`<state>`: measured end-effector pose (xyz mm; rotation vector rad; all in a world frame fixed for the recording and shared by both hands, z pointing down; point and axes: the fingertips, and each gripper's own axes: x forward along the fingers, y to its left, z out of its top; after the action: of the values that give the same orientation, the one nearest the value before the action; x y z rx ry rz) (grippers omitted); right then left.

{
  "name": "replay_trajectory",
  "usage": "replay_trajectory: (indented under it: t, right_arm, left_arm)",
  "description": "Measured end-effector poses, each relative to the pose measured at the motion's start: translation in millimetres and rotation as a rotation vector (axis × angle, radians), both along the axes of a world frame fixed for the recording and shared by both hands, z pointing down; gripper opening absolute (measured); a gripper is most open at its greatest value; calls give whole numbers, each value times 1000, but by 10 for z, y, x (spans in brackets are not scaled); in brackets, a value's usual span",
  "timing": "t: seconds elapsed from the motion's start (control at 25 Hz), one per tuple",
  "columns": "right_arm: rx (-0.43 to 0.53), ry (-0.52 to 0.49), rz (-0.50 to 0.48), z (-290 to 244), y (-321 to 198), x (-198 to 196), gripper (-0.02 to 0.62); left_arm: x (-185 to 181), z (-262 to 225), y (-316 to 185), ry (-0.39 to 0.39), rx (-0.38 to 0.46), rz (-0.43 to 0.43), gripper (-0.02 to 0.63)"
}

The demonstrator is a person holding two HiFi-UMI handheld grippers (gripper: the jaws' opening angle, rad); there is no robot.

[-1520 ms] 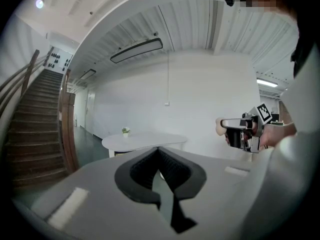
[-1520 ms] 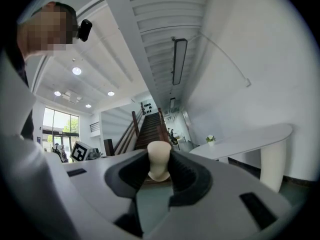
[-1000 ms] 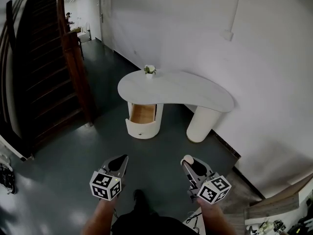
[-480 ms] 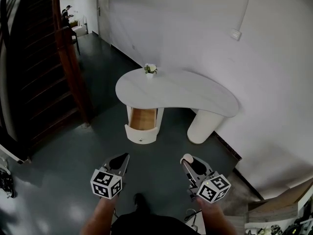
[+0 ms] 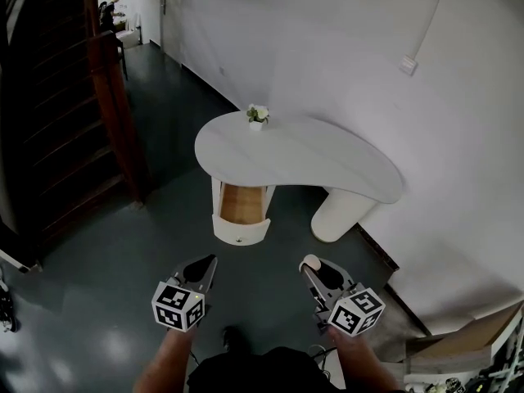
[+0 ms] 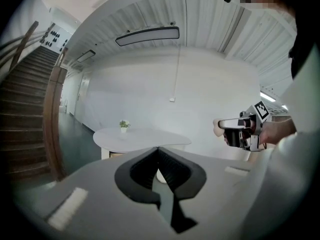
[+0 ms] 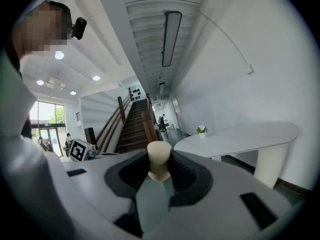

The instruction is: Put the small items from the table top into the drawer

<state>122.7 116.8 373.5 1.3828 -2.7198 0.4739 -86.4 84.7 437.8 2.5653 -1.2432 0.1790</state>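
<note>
Two grippers are in play. My right gripper is closed on a small cream knob-shaped piece, held at its narrow lower end with the broad cap standing clear above the pads. My left gripper has its jaws together with nothing between them.

Both grippers hang over the dark floor, well apart from the white kidney-shaped table. The drawer stands pulled out from the left pedestal — open and ready to receive. On the table top only a small potted plant shows, at the far edge.

Hazards, as I judge them:
- The grip sits low on the piece; a jolt during the approach could tip it or let it slip out.
- The drawer opening is low and narrow — releasing from too high could bounce the piece off the front panel onto the floor.
</note>
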Motion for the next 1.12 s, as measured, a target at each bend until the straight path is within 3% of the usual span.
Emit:
replay_trajectory:
  t: [0.4,0.72,1.12]
  right_arm:
    - [-6,40,-55,3,-308,-314,114]
    - [-6,40,-72,112,-765,-170,114]
    - [-45,29,-189,414,-1874,342,114]
  left_arm:
    - [-237,4,-347,36,4,-29,11]
    - [14,31,-738,4,-10,-16,11]
    - [597,231,-1623,-43,-77,-105,11]
